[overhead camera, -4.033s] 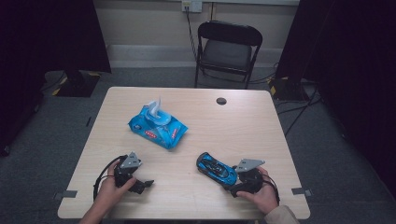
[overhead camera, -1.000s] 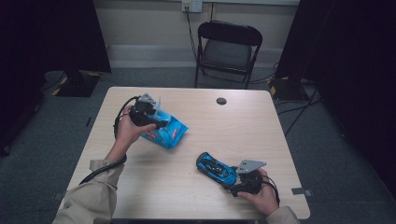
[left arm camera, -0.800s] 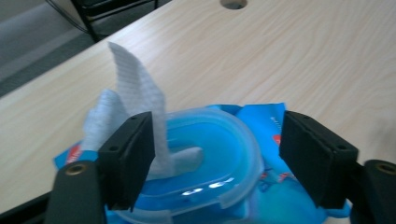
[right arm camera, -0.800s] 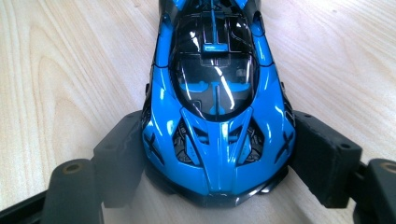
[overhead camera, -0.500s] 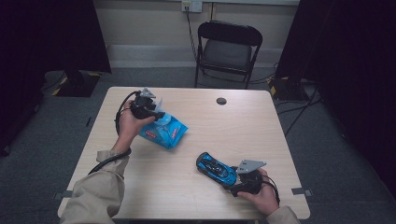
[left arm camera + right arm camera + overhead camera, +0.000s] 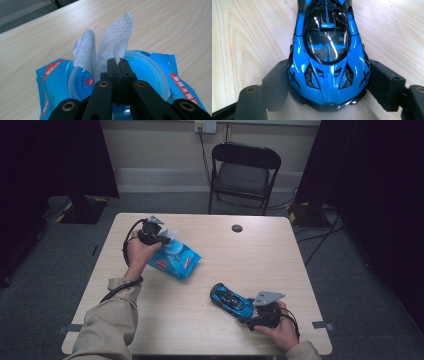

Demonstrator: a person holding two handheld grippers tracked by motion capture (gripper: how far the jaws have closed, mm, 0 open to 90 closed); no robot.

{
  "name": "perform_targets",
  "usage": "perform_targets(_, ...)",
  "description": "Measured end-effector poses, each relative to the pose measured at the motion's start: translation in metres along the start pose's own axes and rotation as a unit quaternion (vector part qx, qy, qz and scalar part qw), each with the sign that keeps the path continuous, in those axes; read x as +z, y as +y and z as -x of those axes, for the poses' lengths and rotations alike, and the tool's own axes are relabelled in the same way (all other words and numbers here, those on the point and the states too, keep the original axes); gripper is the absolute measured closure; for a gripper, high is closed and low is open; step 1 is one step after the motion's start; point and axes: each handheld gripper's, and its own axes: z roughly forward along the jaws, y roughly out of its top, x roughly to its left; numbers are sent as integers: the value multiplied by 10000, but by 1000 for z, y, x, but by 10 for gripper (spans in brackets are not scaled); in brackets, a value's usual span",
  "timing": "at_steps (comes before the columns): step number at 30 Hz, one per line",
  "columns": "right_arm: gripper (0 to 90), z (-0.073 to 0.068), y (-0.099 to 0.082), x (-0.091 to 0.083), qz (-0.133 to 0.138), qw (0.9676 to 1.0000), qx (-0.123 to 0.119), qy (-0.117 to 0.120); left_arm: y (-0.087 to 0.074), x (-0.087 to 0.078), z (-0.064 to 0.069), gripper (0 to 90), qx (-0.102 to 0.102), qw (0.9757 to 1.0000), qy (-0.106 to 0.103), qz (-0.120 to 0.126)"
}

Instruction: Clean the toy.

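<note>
White, thin and damp-looking, the wipe (image 6: 117,47) standing out of the blue wipe pack (image 6: 175,260) near the table's (image 6: 280,260) far-left corner is pinched in the left gripper (image 6: 167,238), whose jaws have just been closing on it. A fast pull may tear it or lift the whole pack. The right gripper (image 6: 250,318) clamps the toy car (image 6: 231,301) near the front-right edge; open tabletop lies between.
</note>
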Motion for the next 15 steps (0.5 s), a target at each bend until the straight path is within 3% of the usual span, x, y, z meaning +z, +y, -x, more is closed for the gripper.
perform_targets(15,245,0,0,0,9,10000,0,-4,17,-29,5,900,-176,9998,-89,-18)
